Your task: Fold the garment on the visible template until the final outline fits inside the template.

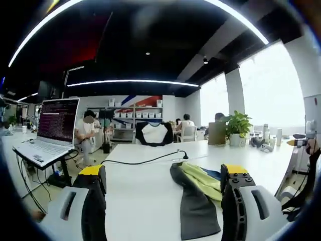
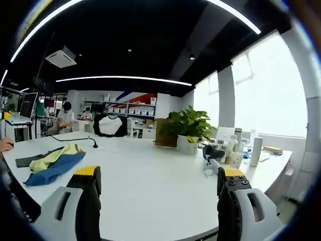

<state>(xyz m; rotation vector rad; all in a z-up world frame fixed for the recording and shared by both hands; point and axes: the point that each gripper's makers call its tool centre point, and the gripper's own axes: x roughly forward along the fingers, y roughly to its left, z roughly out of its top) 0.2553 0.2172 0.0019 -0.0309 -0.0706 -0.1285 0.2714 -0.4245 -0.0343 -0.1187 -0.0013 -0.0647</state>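
A crumpled garment [image 1: 198, 193] in dark grey, yellow-green and blue lies on the white table [image 1: 145, 201], just left of the right jaw of my left gripper [image 1: 165, 175]. That gripper is open and holds nothing. In the right gripper view the same garment [image 2: 52, 161] lies at the far left of the table [image 2: 155, 186]. My right gripper [image 2: 160, 175] is open too, with bare table between its jaws, well right of the garment. I cannot make out a template.
A black cable [image 1: 145, 160] with a small stand runs across the table's far side. An open laptop [image 1: 50, 133] sits on a stand at left. A potted plant [image 2: 188, 128], bottles [image 2: 241, 145] and small items stand at the right. People sit in the background.
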